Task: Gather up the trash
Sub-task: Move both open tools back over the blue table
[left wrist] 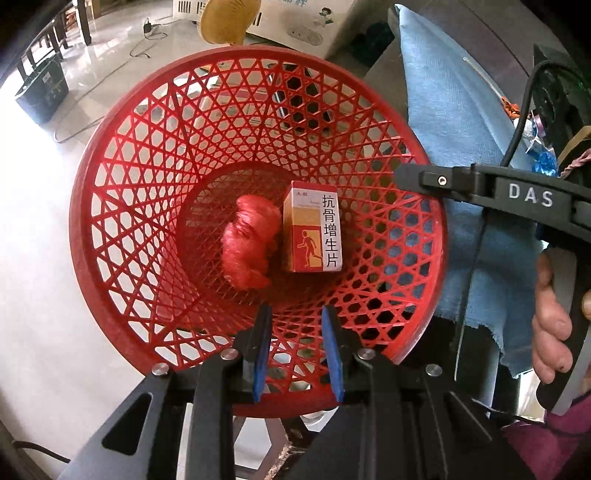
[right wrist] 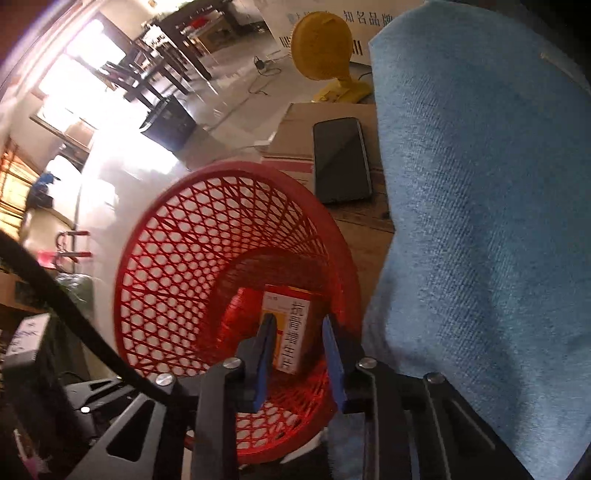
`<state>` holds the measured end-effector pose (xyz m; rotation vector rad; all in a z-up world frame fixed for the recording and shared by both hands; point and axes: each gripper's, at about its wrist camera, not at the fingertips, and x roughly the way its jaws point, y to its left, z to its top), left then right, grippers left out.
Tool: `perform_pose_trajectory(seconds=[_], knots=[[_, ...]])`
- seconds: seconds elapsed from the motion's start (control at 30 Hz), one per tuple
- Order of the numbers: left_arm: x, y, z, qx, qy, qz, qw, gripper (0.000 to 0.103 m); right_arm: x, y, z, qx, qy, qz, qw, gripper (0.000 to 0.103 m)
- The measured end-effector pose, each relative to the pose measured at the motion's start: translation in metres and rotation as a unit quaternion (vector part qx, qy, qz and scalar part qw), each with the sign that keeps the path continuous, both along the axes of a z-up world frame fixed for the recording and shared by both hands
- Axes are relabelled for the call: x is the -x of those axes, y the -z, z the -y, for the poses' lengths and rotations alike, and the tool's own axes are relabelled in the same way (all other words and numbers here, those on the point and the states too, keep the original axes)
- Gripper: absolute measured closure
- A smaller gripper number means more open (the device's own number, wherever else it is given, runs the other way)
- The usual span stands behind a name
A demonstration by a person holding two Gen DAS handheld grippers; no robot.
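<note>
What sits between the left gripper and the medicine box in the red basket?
Nothing visible. The left gripper is open above the red basket rim; the medicine box lies on the bottom beside a red wad, clear path down.

A blue cloth (right wrist: 480, 206) fills the right side of the right wrist view, draped over a raised surface, and it shows again at the right of the left wrist view (left wrist: 454, 122). To its left, farther off, a dark phone (right wrist: 341, 160) lies face up, partly on flattened cardboard (right wrist: 295, 125). Beyond that stands a yellow fan (right wrist: 321, 46) — also seen at the far edge from the left wrist (left wrist: 229, 18). Behind it sits a white printed box (left wrist: 306, 18). On the pale floor (left wrist: 33, 229) at far left are a dark crate (left wrist: 42, 88), a loose cable (left wrist: 144, 40) and dark wooden chairs (right wrist: 147, 70) — all in bright glare.
</note>
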<state>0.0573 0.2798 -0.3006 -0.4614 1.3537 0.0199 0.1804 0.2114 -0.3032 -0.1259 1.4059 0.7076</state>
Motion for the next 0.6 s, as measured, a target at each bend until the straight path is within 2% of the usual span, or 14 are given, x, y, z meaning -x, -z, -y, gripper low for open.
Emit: perform_pose_trajectory(seconds=[0.07,0.2,0.23,0.33,0.43,0.5,0.57,0.6], knots=[[0.003,0.001,-0.002,0.013,-0.004,-0.005,0.9999,0.075,0.000,-0.001,0.003,0.005,0.002,0.001,1.000,0.085],[0.006,-0.001,-0.002,0.008,0.007,-0.006,0.9999,0.075,0.003,-0.007,0.004,0.003,0.006,-0.005,1.000,0.084],[0.007,-0.001,-0.002,0.011,0.006,-0.006,0.9999,0.075,0.001,-0.009,0.006,-0.011,0.010,-0.016,1.000,0.081],[0.010,-0.008,-0.006,0.013,0.000,0.004,0.9999,0.075,-0.004,-0.028,0.021,-0.085,0.017,-0.033,0.996,0.081],[0.008,-0.034,-0.011,-0.021,-0.002,0.043,0.9989,0.074,-0.007,-0.060,0.046,-0.164,0.029,-0.023,0.986,0.080],[0.004,-0.056,-0.009,-0.050,0.003,0.072,0.9961,0.069,-0.010,-0.080,0.068,-0.197,0.051,-0.011,0.979,0.080],[-0.002,-0.076,-0.003,-0.071,0.009,0.099,0.9925,0.052,-0.015,-0.099,0.097,-0.222,0.085,0.010,0.971,0.079],[-0.005,-0.088,0.002,-0.078,0.016,0.117,0.9899,0.047,-0.016,-0.105,0.108,-0.233,0.096,0.018,0.968,0.078]])
